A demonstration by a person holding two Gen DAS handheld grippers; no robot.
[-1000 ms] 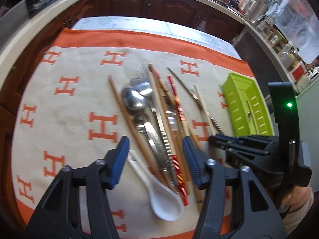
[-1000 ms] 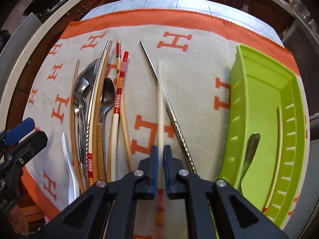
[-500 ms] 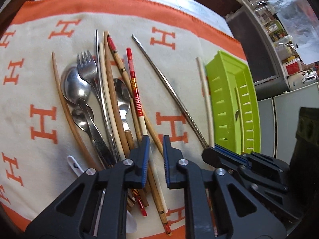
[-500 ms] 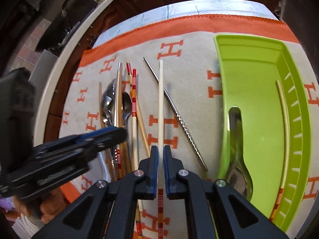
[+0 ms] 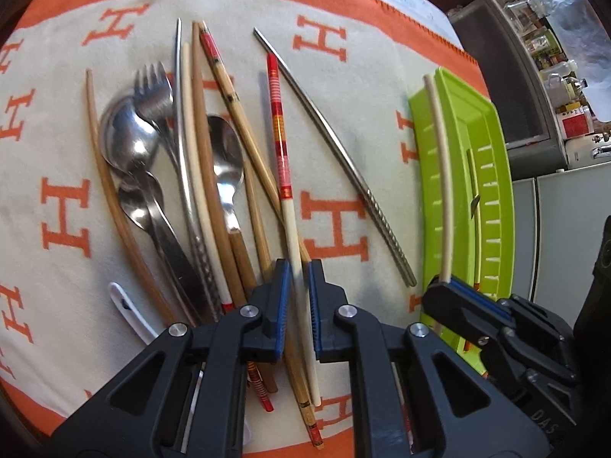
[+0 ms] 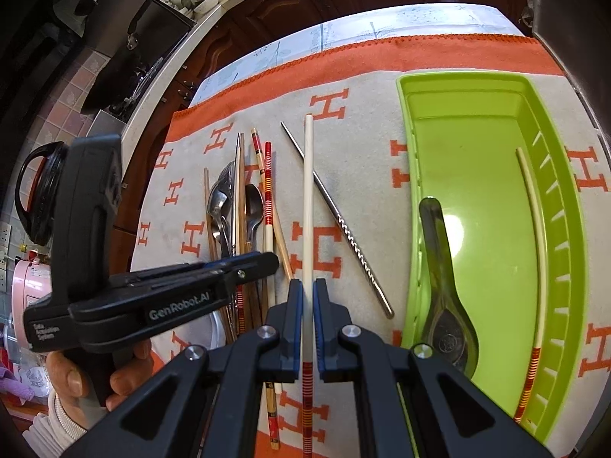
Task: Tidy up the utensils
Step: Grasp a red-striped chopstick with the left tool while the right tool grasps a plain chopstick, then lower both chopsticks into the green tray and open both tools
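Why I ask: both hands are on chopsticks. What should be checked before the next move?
1. Right gripper shut on the pale chopstick: ok.
2. Left gripper, whose jaws have just been closing, has the red-banded chopstick between them: ok.
3. Left grip has that stick alone: cannot tell; wooden chopsticks cross right beside the jaws.
4. Room in the tray: ok; only a spoon and one striped-end chopstick lie inside.
5. Pale chopstick over the tray opening: cannot tell; the two views disagree.
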